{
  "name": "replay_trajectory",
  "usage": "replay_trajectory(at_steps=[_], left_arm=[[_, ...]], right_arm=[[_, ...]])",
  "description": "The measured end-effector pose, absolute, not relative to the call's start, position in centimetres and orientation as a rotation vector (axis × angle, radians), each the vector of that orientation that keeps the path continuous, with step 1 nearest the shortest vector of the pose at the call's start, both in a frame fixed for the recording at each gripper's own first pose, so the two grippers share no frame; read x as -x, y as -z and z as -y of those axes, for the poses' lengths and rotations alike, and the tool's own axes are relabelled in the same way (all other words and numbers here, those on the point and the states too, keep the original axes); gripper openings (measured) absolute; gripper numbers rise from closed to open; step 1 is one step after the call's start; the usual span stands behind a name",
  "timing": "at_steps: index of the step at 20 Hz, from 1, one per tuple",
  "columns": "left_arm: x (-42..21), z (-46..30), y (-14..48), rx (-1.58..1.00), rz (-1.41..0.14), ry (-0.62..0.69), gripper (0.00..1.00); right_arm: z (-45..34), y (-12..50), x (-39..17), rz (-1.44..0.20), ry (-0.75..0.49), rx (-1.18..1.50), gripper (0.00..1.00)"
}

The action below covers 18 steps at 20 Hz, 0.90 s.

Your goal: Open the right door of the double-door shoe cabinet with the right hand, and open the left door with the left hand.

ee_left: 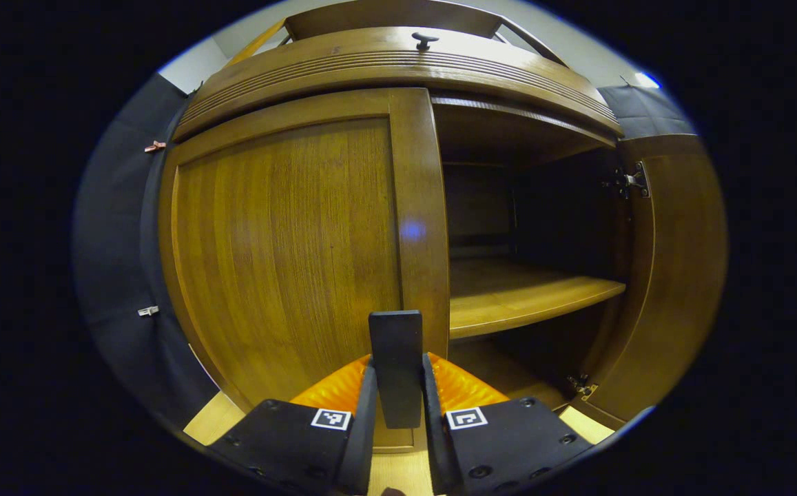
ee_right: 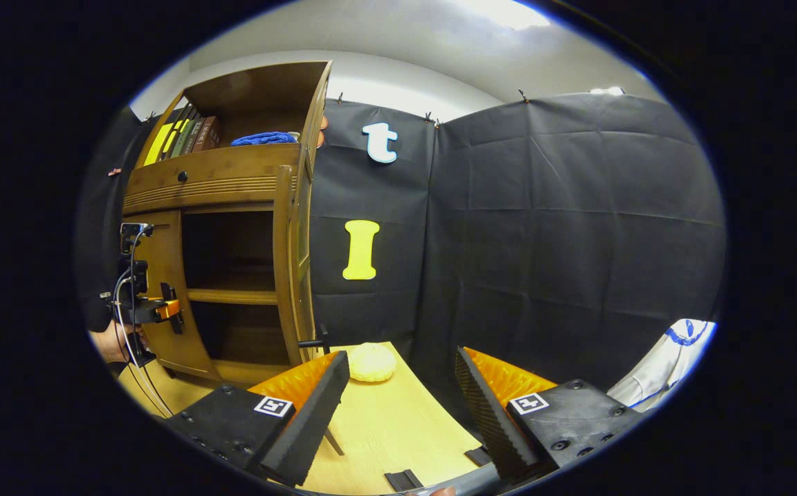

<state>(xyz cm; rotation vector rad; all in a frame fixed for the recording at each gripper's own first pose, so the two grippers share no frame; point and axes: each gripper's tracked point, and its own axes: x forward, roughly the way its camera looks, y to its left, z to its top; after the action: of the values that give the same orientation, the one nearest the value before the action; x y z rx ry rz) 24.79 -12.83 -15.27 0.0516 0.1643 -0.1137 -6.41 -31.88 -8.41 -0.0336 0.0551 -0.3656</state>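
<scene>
your left gripper (ee_left: 398, 386) is clamped on the handle (ee_left: 396, 365) of the closed left door (ee_left: 288, 255), set to pull, while your right gripper (ee_right: 398, 406) hangs wide open and empty, clear of the swung-out right door (ee_right: 299, 269).

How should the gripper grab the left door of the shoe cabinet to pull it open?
By its handle, the upright bar near the left door's inner edge. Come straight at the front, one finger each side of the bar. It is tall and thin, so fingers pinch it across. The left gripper already holds it that way; the right door is swung open.
</scene>
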Motion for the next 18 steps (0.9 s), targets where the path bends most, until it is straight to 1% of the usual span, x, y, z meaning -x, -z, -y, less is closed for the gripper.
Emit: replay_trajectory(at_steps=[2, 3, 4, 5, 6, 7, 10, 12, 18], left_arm=[[-24.5, 12.7, 15.3, -0.047, -0.174, 0.114, 0.35], [-24.3, 12.7, 15.3, -0.045, -0.178, 0.116, 0.35], [-23.8, 12.6, 15.3, -0.042, -0.179, 0.117, 0.34], [-23.3, 12.5, 15.3, -0.036, -0.181, 0.118, 0.31], [-22.7, 12.3, 15.3, -0.030, -0.182, 0.120, 0.33], [-22.0, 12.2, 15.2, -0.028, -0.181, 0.122, 0.31], [-19.6, 11.3, 15.3, -0.028, -0.181, 0.132, 0.33], [-18.1, 10.7, 15.3, -0.020, -0.184, 0.146, 0.31], [-13.6, 8.2, 15.3, -0.012, -0.190, 0.159, 0.31]], right_arm=[[31.3, 8.0, 6.3, -0.050, 0.358, 0.041, 0.99], [30.9, 8.0, 6.6, -0.047, 0.356, 0.045, 0.96], [30.6, 7.9, 6.7, -0.046, 0.351, 0.045, 0.98], [30.3, 7.9, 6.7, -0.046, 0.345, 0.044, 0.98], [29.9, 8.0, 6.8, -0.048, 0.338, 0.040, 0.98], [29.6, 8.0, 6.7, -0.047, 0.332, 0.038, 0.98], [28.9, 8.4, 6.7, -0.053, 0.327, 0.043, 0.98], [28.0, 8.6, 6.5, -0.058, 0.314, 0.049, 0.98], [24.5, 8.9, 5.4, -0.065, 0.245, 0.032, 0.98]])
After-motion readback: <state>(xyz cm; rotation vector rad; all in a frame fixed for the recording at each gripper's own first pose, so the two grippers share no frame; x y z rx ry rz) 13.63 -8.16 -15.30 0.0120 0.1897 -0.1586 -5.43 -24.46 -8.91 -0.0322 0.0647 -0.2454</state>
